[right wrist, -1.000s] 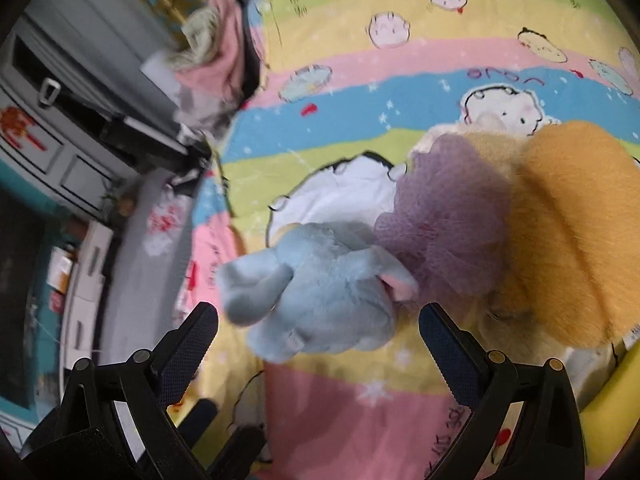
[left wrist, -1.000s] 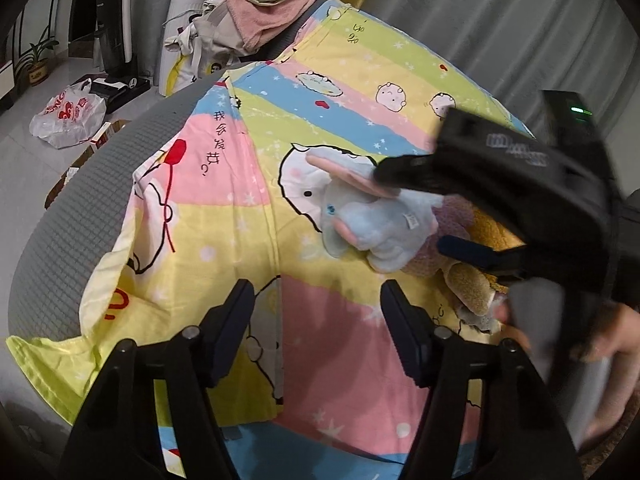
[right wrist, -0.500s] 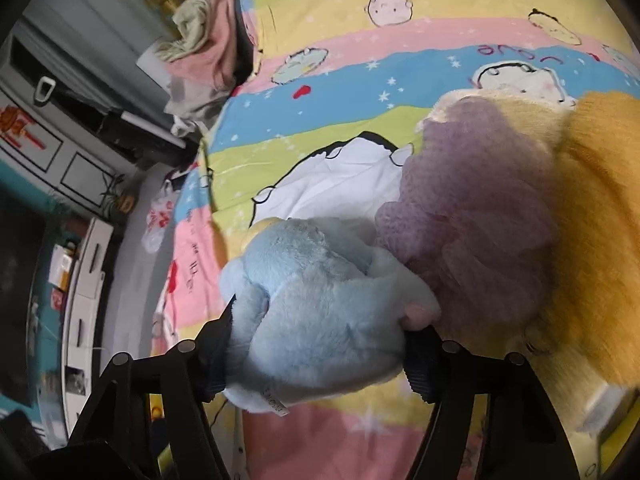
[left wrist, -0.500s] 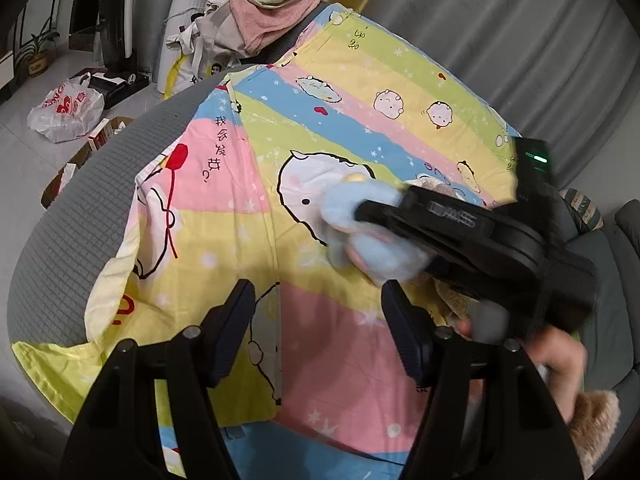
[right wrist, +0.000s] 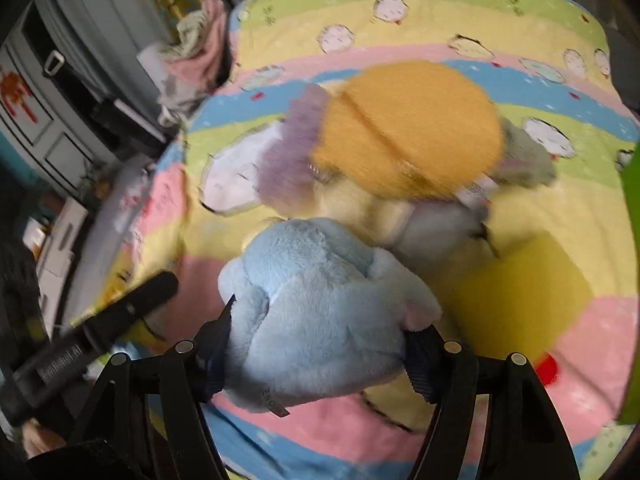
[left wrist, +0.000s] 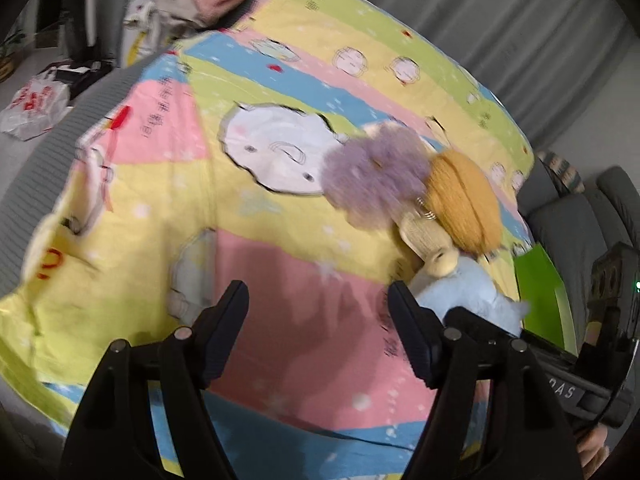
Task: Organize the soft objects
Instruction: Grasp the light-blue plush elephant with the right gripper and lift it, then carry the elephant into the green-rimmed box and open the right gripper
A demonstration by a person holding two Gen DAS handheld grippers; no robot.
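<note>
Blue plush elephant (right wrist: 320, 312) sits squeezed between both pads of the right gripper (right wrist: 320, 340), lifted over the striped sheet (right wrist: 580, 320); left gripper (left wrist: 318, 328) has just been widening, jaws apart with nothing between them; at 1 o'clock from the elephant sit a cream plush (right wrist: 360, 204), orange pom-pom (right wrist: 408, 128) and purple pom-pom (right wrist: 288, 148), touching in 1 cluster; clothes pile (right wrist: 196, 48) at 11 o'clock.

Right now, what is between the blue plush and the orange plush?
In the right wrist view, a cream plush lies between the blue plush and the orange plush; the three crowd together.
</note>
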